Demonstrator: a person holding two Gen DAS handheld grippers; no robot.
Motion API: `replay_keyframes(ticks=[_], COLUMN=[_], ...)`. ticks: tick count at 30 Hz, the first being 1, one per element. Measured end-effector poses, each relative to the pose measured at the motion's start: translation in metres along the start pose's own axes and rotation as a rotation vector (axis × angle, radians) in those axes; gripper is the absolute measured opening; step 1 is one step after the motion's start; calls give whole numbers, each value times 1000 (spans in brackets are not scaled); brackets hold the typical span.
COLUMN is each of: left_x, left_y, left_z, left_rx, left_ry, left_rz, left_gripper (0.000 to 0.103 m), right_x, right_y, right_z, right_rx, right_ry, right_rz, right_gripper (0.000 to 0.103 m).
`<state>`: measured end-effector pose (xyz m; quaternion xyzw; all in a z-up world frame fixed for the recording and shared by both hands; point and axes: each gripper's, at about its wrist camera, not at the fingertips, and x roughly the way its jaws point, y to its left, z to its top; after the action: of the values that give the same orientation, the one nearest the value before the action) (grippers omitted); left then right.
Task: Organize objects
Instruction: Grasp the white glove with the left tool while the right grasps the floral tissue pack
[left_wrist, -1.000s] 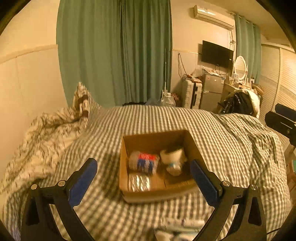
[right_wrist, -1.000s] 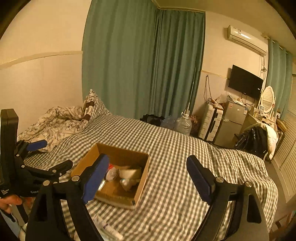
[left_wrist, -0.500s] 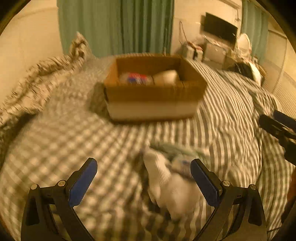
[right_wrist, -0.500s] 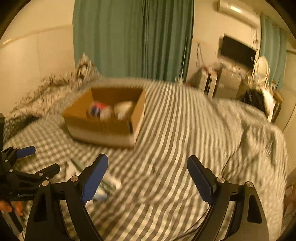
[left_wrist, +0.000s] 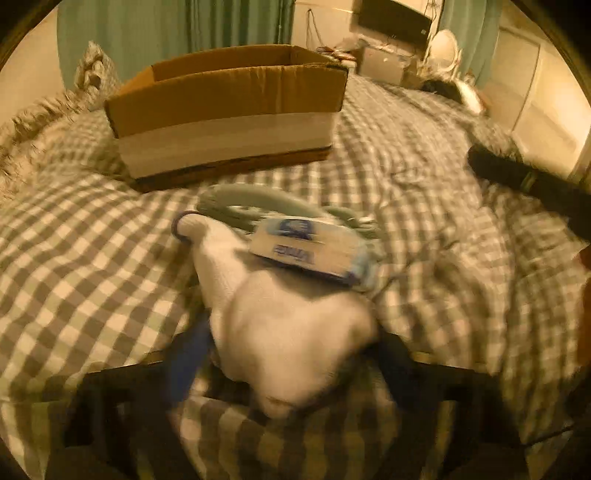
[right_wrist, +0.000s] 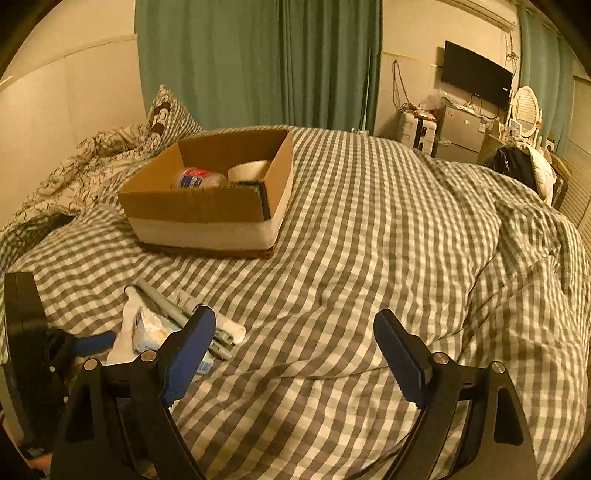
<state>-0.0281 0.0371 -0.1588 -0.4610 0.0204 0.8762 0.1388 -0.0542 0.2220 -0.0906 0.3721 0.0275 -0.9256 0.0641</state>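
Left gripper (left_wrist: 288, 365), blurred, jaws narrowed around a white sock (left_wrist: 280, 332) on the bed (right_wrist: 369, 240). Right gripper (right_wrist: 295, 354) spread wide, holding nothing. Cardboard box (right_wrist: 207, 206) sits beyond the pile.

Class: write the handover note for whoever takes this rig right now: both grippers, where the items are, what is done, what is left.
Left gripper: down at the white sock, fingers either side; blurred, grip unclear.
Right gripper: open, empty, over the checked duvet.
Cardboard box: on the bed, already holding a bottle and a tape roll.
Left: the sock, the tissue pack, the grey-green tubes and a white tube, all piled in front of the box.
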Motion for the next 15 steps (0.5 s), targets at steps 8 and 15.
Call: replay_keyframes(ticks=[8, 15], left_x=[-35, -47], left_y=[34, 64], left_z=[13, 20], left_rx=[-35, -81], left_ry=[-82, -104], left_rz=[72, 55], left_gripper=[61, 60], right_x=[1, 30], right_y=[41, 101], right_z=[-5, -29], right_rx=[-152, -324], right_ry=[2, 89], right_rz=[46, 149], right_gripper=[88, 88])
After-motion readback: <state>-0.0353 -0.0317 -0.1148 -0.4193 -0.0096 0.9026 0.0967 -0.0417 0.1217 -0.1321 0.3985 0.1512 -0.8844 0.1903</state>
